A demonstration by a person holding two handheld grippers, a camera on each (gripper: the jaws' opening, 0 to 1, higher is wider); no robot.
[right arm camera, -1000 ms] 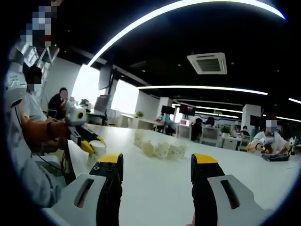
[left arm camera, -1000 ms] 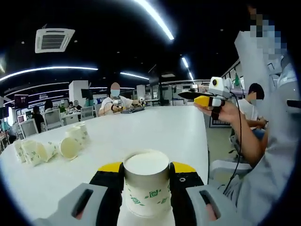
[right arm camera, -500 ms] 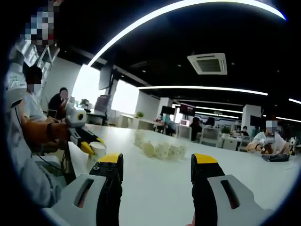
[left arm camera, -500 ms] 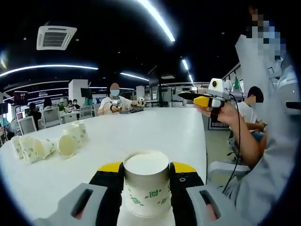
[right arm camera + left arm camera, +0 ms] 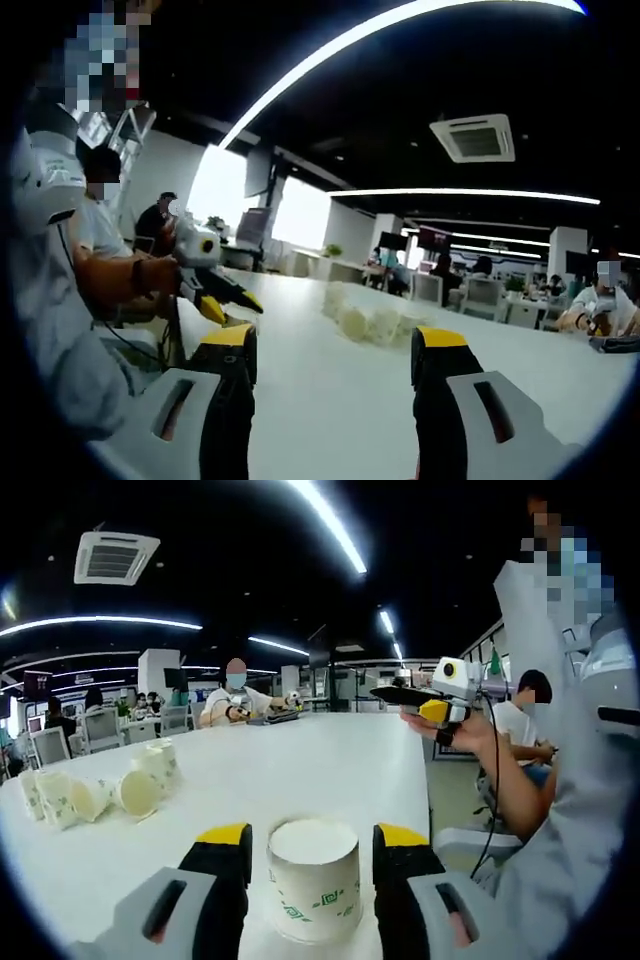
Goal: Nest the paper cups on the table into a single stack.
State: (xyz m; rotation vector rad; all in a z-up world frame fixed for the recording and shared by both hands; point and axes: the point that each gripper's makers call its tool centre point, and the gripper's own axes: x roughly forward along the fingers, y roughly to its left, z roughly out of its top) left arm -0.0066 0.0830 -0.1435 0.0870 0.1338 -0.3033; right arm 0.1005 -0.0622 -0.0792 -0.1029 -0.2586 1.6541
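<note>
A white paper cup with green marks [image 5: 313, 880] stands on the white table [image 5: 330, 755], its flat white end up. My left gripper [image 5: 312, 838] is open around it, with a small gap between each yellow-tipped jaw and the cup's wall. Several more paper cups [image 5: 95, 790] lie on their sides in a loose cluster at the left of the table; in the right gripper view the same cluster [image 5: 370, 322] lies mid-table. My right gripper [image 5: 335, 340] is open with nothing between its jaws. It hangs above the table's right edge [image 5: 400, 695], held in a hand.
The person holding the grippers stands at the table's edge, an arm [image 5: 510, 770] reaching over it. In the right gripper view my left gripper [image 5: 218, 292] shows at the left. Another person [image 5: 235, 695] sits at the table's far end. Chairs [image 5: 100, 725] line the left side.
My left gripper's jaws have spread apart and let go of the cup, which stays standing between them. The right gripper view has shifted, and the left gripper appears larger in it.
</note>
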